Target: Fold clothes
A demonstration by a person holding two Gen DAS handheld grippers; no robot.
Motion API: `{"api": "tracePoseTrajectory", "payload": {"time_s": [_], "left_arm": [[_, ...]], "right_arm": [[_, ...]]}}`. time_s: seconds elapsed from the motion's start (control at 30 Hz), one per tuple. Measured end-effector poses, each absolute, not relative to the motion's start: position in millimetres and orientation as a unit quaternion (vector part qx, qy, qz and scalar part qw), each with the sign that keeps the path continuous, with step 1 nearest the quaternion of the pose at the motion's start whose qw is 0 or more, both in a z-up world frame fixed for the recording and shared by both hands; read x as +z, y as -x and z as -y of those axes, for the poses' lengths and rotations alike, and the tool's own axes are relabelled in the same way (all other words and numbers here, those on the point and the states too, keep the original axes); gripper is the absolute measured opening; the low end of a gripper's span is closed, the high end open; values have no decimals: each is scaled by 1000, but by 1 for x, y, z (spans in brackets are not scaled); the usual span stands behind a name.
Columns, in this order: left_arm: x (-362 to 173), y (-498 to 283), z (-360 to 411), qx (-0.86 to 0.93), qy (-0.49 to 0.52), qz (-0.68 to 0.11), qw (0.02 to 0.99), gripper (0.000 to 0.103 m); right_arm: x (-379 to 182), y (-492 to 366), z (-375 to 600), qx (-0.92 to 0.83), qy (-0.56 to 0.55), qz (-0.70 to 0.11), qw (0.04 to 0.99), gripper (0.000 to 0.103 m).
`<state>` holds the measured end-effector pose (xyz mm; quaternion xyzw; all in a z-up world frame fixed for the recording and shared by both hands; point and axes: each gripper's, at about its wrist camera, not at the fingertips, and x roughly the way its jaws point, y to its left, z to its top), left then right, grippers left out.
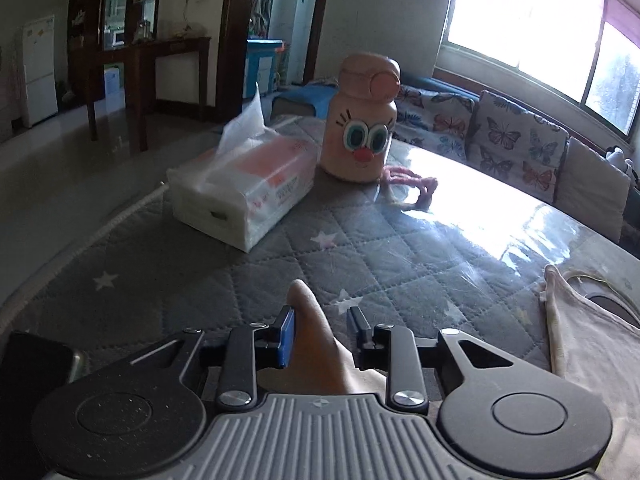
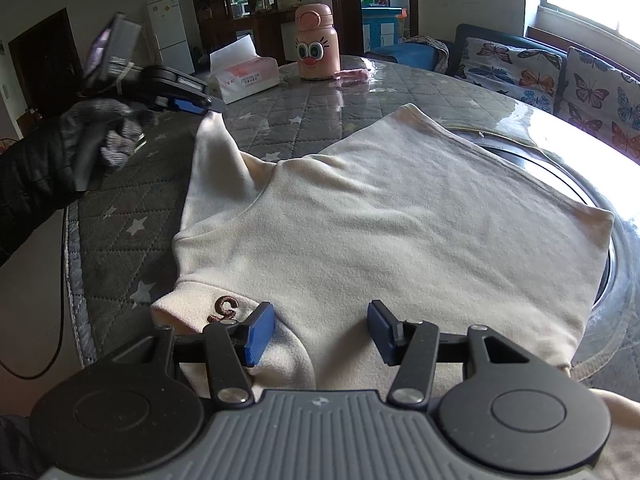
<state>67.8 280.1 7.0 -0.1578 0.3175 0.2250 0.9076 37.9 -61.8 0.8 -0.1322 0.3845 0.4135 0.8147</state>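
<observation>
Lifting a corner of a cream fleece garment off the left side of the table, the left gripper is held by a gloved hand in a dark sleeve. In its own wrist view the jaws stand slightly parted with the cloth point rising between them; the left pad seems to touch it, the right pad stands clear, so I judge the grip loose or letting go. No earlier state can be told.

Spread across the middle, the garment lies flat on a grey quilted table cover with white stars, ready for folding.

Nearer, the right gripper hovers half open over the near edge, gripping nothing, beside a brown embroidered mark.

Far behind stand a tissue pack and a pink cartoon-faced bottle, out of the way.
</observation>
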Motion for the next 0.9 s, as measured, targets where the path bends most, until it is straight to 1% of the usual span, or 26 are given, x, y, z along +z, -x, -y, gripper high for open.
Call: {"api": "tracePoseTrajectory", "payload": {"time_s": [0.03, 0.1, 0.4, 0.57, 0.7, 0.73, 0.9], "left_arm": [[7, -69, -280, 224, 154, -319, 908, 8], [10, -68, -279, 222, 152, -313, 911, 4], [50, -16, -277, 166, 159, -206, 951, 3], [24, -3, -289, 211, 146, -261, 931, 4], [-1, -3, -291, 243, 97, -317, 912, 5], [-3, -3, -290, 244, 93, -323, 910, 8], [6, -1, -285, 256, 75, -314, 911, 11]], "right_arm": [[1, -38, 62, 414, 132, -384, 815, 53], [1, -38, 62, 414, 131, -384, 815, 53], [0, -38, 62, 414, 129, -383, 815, 53], [0, -38, 62, 414, 130, -383, 816, 53], [0, -39, 61, 414, 132, -383, 815, 53], [0, -39, 61, 414, 132, -383, 815, 53], [1, -38, 61, 414, 134, -384, 814, 53]]}}
